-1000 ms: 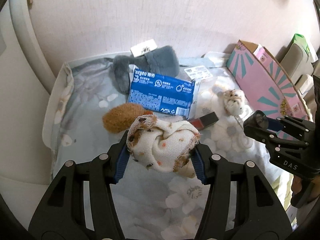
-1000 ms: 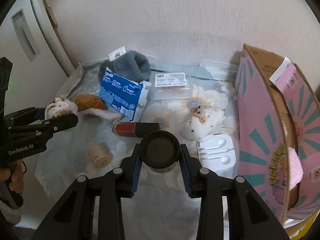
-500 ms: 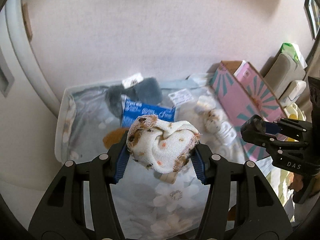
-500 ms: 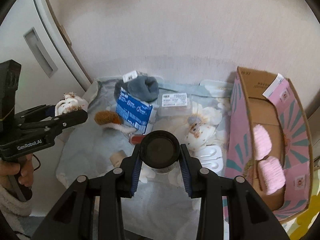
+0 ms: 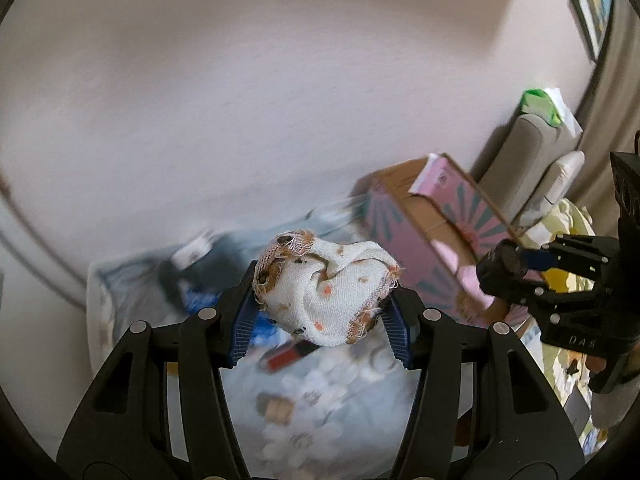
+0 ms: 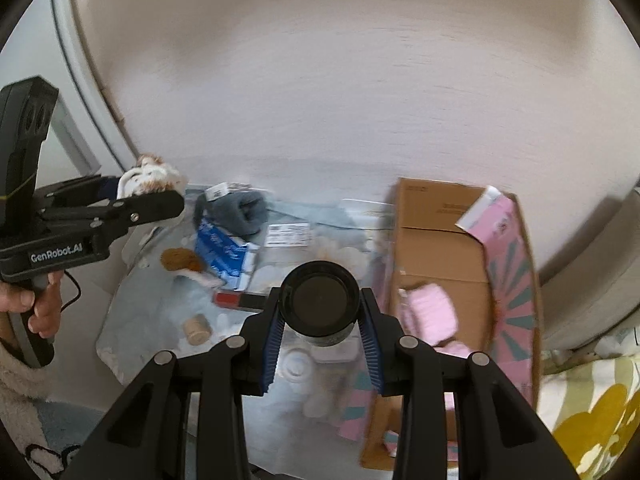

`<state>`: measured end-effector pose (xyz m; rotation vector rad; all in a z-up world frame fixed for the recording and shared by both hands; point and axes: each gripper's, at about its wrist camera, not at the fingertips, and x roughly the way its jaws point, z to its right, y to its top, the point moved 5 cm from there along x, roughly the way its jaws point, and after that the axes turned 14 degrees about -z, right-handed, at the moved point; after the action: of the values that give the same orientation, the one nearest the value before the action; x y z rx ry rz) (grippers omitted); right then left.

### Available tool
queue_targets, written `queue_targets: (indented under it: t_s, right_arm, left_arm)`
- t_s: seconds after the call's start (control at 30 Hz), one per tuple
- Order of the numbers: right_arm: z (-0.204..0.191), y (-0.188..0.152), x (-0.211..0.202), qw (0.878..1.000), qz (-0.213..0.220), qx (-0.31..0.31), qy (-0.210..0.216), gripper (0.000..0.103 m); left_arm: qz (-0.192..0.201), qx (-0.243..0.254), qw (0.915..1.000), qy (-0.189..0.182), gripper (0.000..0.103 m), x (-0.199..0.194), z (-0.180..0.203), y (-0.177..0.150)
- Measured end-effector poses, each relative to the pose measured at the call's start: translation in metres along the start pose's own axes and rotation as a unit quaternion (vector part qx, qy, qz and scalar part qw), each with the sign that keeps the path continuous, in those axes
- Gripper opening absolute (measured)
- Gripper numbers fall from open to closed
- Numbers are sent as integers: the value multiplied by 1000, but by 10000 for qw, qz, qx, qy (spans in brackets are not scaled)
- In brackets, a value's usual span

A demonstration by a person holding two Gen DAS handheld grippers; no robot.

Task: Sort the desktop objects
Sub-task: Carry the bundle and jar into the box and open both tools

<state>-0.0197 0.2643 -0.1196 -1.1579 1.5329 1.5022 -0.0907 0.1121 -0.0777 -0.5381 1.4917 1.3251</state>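
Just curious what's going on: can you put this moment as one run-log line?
left gripper: shut on spotted cream cloth bundle | right gripper: shut on round black-lidded jar | both above table, beside pink cardboard box

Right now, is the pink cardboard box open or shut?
Open: the pink cardboard box has its flaps up, and pink fluffy items show inside.

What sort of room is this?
Probably a home, perhaps a bedroom: a flower-print cloth covers the surface, a pink cardboard box holds soft things, and a framed picture hangs on the wall.
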Motion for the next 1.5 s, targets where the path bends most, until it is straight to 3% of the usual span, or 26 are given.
queue_targets:
  t_s: [0.23,0.43,0.77,1.0,1.5]
  right_arm:
    - [45,-16,-2,9993,-172,257,-213,33]
    - [84,-36,8,9973,-468,487,-284,33]
    - [128,-68,29,9929,-909,738,-217,33]
    - [135,-82,46,9909,-1090,793,-55,33]
    - [147,-86,62,9893,-1098,941,189,33]
  left_arm:
    - [-96,482,9978,-454,52,23,68,43]
    - [-250,844,9946,-558,52,53,122,69]
    - [-772,1407,9851,-622,52,115,201,78]
    - [-1184,1571,9791,-523,52,151,221,69]
    - [-1494,1487,9766,-418,52,180,219,66]
